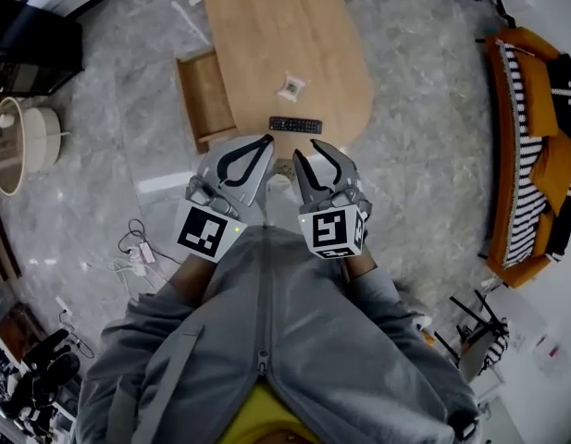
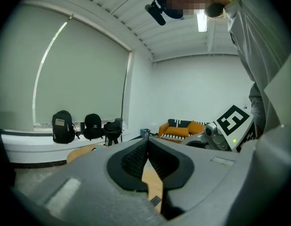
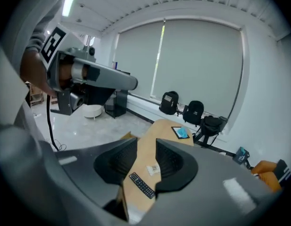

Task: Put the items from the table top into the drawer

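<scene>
Remote lay nr bench edge w/ packet beyond; open drawer at bench's left. Left claw was together, right claw slightly apart, both empty. Best: widen right claw, straddle remote's narrow width, grip mid-body.

The person holds 2 grippers side by side, left gripper jaws together, right gripper jaws parted, empty.

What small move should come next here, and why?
Probably bring the right claw forward and down onto the black remote: its jaws stand apart and empty, the remote lies nearest on the table, and the drawer is already open.
</scene>
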### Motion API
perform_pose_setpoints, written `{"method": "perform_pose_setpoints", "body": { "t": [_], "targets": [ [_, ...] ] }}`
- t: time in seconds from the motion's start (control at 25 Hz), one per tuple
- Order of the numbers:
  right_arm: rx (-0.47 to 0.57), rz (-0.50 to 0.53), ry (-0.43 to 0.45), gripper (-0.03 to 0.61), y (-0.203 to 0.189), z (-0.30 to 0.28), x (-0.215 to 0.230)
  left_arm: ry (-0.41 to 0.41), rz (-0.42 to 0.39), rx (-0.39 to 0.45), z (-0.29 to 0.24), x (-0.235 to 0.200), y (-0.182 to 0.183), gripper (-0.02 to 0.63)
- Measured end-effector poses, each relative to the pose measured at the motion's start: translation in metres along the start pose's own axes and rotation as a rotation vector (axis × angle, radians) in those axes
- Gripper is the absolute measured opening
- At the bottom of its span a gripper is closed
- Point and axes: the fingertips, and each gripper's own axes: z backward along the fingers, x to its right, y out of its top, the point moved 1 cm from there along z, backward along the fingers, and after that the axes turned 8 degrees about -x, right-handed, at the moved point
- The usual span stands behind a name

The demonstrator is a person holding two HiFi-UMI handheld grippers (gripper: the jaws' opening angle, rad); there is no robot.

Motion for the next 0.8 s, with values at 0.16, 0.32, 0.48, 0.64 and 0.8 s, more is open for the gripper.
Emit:
{"method": "perform_pose_setpoints", "body": {
  "t": [0.16,0.32,0.48,0.64,0.8],
  "targets": [
    [-0.063,0.05,0.062,0.129,-0.027,-0.031,-0.004,-0.013,-0.031,-0.045,-0.018,-0.011,-0.022,0.003],
    [-0.137,0.115,0.111,0.14,-0.06,-0.072,-0.01,-0.041,-0.007,-0.101,-0.038,-0.024,-0.06,0.003],
    [-0.234,0.206,0.133,0.163,-0.102,-0.118,-0.012,-0.103,0.033,-0.155,-0.063,-0.033,-0.107,0.003],
    [-0.334,0.25,0.149,0.179,-0.147,-0.161,-0.02,-0.166,0.059,-0.188,-0.078,-0.04,-0.154,0.005],
    [-0.419,0.285,0.175,0.204,-0.191,-0.195,-0.024,-0.182,0.111,-0.237,-0.09,-0.051,-0.199,0.005]
  ]
}}
